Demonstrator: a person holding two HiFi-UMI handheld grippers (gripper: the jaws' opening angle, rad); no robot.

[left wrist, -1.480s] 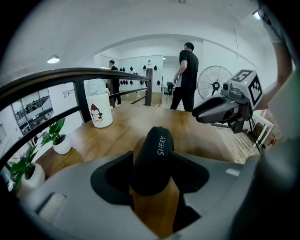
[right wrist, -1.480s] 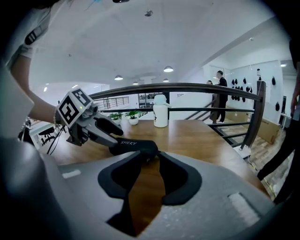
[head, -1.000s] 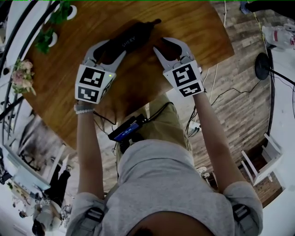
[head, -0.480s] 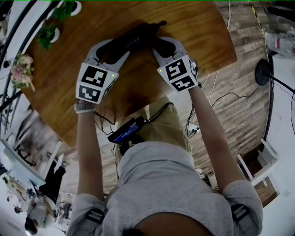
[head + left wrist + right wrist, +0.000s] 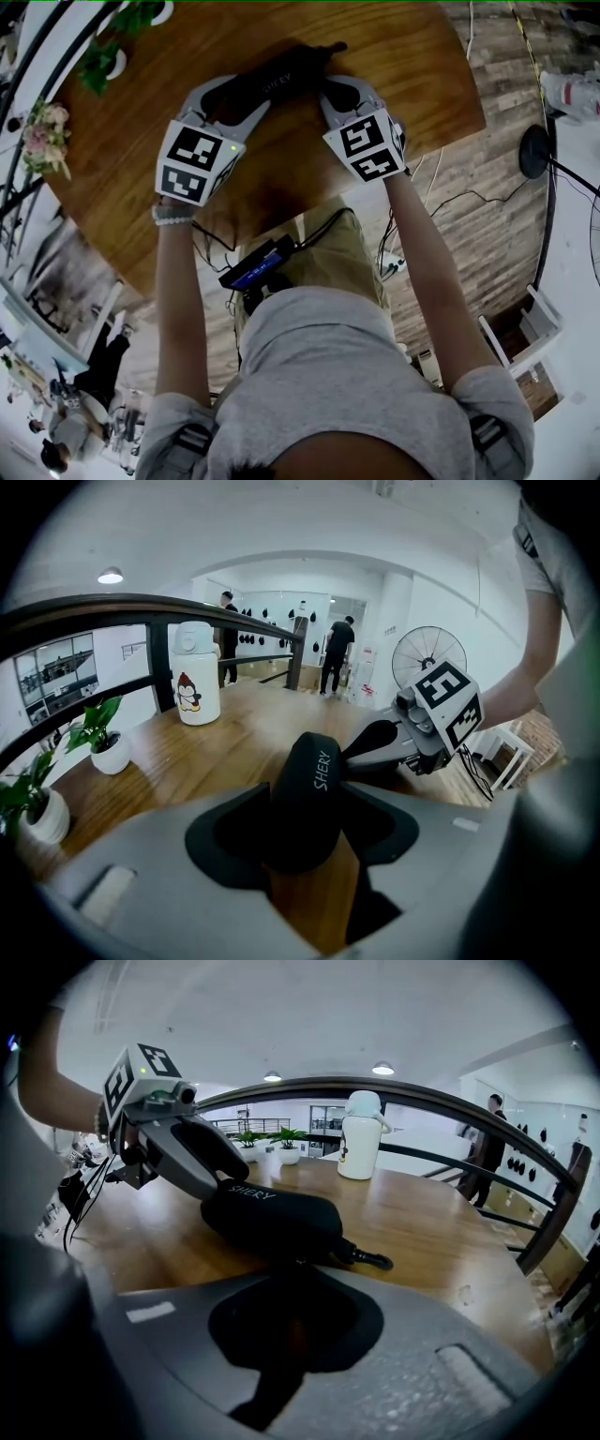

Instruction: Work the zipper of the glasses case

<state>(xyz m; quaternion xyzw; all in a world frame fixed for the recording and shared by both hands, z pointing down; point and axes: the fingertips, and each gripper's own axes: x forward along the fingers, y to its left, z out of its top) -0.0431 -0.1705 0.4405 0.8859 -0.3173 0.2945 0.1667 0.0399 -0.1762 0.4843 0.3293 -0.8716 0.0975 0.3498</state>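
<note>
Since a second ago the right tool (image 5: 334,90) is sitting lower and closer in, up against the right side of the black glasses case (image 5: 281,75), and its jaws have just been closing from wide apart to fully together. They are meeting right at the case's near edge. Whether they are pinching the zipper's pull there is too small to tell. The left tool (image 5: 232,96) is staying where it was, clamping the other end of the case, with both pads pressing on its sides. The case is lying on the round wooden bench (image 5: 403,56), lettered side up, with a short black loop (image 5: 371,1260) sticking out of the end away from the left tool. Beyond it a white bottle (image 5: 195,672) with a penguin print is standing upright on the bench, and potted plants (image 5: 103,747) are sitting near the bench's edge by the railing.
</note>
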